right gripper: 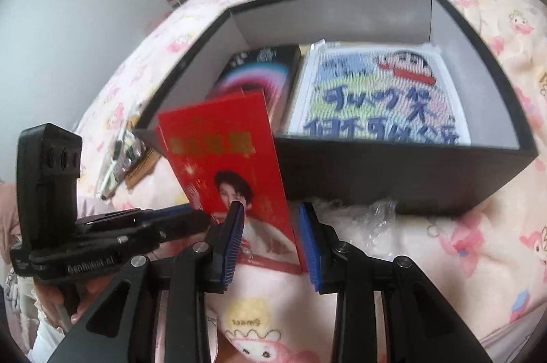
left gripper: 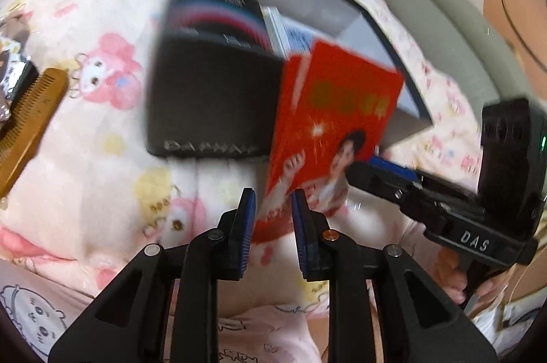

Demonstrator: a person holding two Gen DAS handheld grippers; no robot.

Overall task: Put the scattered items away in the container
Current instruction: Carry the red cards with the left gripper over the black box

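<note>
We see a red card [left gripper: 328, 130] standing nearly upright on the bed cover [left gripper: 102, 130], leaning against the front wall of the black box [right gripper: 393, 174]. The left gripper [left gripper: 273, 226] has its fingers [left gripper: 247, 226] narrowly spread; the card's lower edge lies in the gap in the left wrist view, but we cannot tell whether the pads press on it. From the right wrist view that same gripper comes in from the left with its tips at the card's lower left edge. The right gripper [right gripper: 271, 236] has its fingers [right gripper: 309, 240] a little apart, with the card's bottom corner between them; here too, contact is unclear. In the left wrist view the right gripper's tips sit at the card's right edge.

Inside the box lie a dark box with a rainbow arc [right gripper: 259, 75] on the left and a cartoon picture [right gripper: 376, 92] just beside it on the right. A wooden comb [left gripper: 30, 120] and a shiny packet [left gripper: 13, 68] lie on the cover, well apart from the box on its left. A crumpled clear wrapper [right gripper: 379, 212] lies just before the box's front wall.
</note>
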